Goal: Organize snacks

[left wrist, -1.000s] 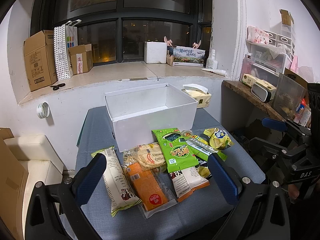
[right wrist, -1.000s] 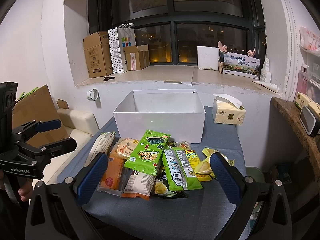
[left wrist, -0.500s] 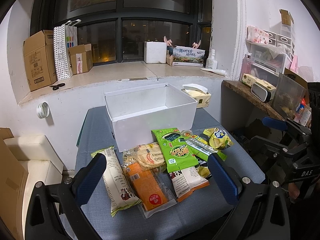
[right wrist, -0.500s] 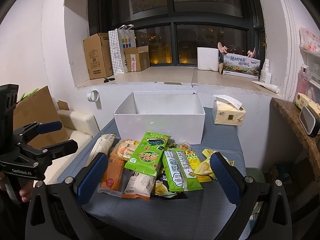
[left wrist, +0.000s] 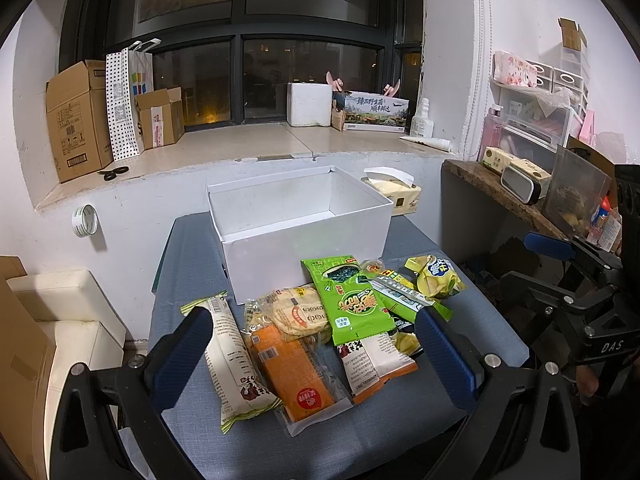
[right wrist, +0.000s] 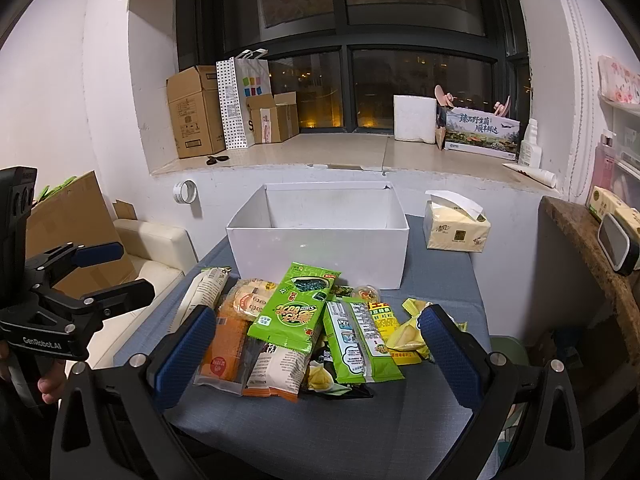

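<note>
An open white box (left wrist: 304, 242) stands empty at the back of the blue-grey table (left wrist: 188, 264). In front of it lies a heap of snacks: a green packet (left wrist: 350, 300) on top, an orange packet (left wrist: 292, 372), a long white packet (left wrist: 234, 360), round crackers (left wrist: 298, 314) and a yellow packet (left wrist: 436, 280). My left gripper (left wrist: 312, 340) hovers open above the near side of the heap, holding nothing. Over the same heap, with the green packet (right wrist: 296, 312) ahead, my right gripper (right wrist: 318, 332) is also open and holds nothing. Each gripper shows at the edge of the other's view.
A tissue box (left wrist: 394, 196) sits right of the white box. Behind it, a windowsill holds cardboard boxes (left wrist: 76, 120) and a paper bag. A wooden shelf (left wrist: 492, 190) with clutter stands at the right, a cream seat (left wrist: 68, 312) at the left.
</note>
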Demonstrator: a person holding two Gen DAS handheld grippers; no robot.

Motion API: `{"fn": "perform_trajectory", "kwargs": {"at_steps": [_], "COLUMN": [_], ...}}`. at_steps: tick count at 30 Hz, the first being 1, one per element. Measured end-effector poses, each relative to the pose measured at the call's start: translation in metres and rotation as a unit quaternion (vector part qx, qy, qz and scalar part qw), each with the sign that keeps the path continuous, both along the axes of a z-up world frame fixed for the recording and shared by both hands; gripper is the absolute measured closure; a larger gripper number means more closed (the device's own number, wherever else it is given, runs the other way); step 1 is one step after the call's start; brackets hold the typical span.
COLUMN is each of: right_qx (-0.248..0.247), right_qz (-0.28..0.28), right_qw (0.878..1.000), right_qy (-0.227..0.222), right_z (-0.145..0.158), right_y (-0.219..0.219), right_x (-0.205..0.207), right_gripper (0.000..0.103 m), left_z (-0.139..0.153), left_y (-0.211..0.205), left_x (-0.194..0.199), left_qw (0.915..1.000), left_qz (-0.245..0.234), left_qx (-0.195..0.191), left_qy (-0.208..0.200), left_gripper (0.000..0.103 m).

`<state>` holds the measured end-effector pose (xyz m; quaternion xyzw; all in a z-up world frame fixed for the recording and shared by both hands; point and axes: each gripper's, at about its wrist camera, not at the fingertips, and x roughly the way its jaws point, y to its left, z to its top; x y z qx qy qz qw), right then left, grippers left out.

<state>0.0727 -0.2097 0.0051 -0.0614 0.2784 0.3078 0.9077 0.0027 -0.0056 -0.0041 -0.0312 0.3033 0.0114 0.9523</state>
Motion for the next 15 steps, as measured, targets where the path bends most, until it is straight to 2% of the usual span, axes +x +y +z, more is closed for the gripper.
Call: {"fn": "perform_trajectory", "kwargs": {"at_steps": [10, 13, 15], "right_qx": [0.0, 0.001, 0.0], "right_qz": [0.0, 0.0, 0.001], "right_qw": [1.0, 1.0, 1.0], "right_qy": [0.0, 0.0, 0.0], "right_z": [0.0, -0.001, -0.001], "right_y": [0.0, 0.0, 0.0], "right_x": [0.0, 0.0, 0.0], "right_gripper": [0.0, 0.0, 0.0], "left_z": [-0.002, -0.012, -0.028], "left_y": [0.005, 0.022, 0.042], "left_x": [0.003, 0.014, 0.026], "left_qw": [0.9999, 0.9979, 0.9924], "left_qz": [0.005, 0.042, 0.069], "left_qx": [-0.012, -0.03, -0.067], "left_qy": [0.005, 0.039, 0.077], "left_gripper": [0.0, 0.0, 0.0]}}
